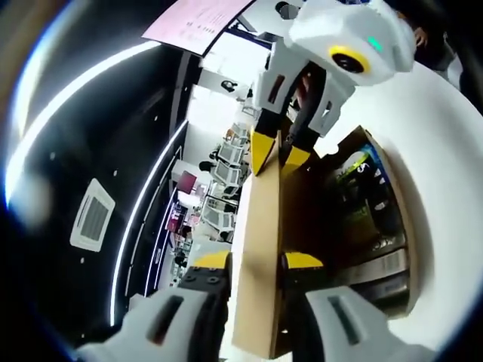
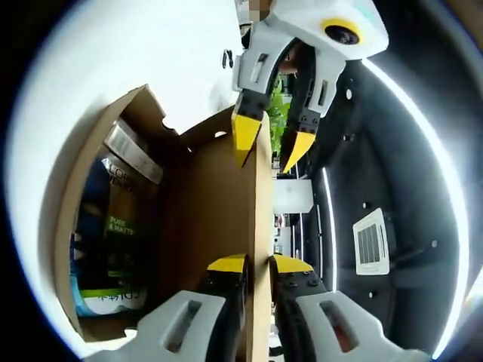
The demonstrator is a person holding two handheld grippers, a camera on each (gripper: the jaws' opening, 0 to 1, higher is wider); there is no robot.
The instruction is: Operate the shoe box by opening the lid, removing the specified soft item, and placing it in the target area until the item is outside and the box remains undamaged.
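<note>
**Both grippers pinch the raised cardboard lid**

The shoe box (image 1: 392, 226) sits open on a white surface (image 1: 445, 151), its plain brown cardboard lid (image 1: 260, 256) standing on edge. The left gripper (image 1: 256, 262) nips the flat lid edge between yellow-tipped jaws; the right gripper (image 2: 256, 264) does the same further along. Inside the box lies a soft, glossy printed packet (image 2: 113, 249) in green and blue.

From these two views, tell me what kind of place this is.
Probably an open-plan office or lab: a black ceiling with strip lights and a square air vent, rows of desks, a white table holding the cardboard box.
</note>
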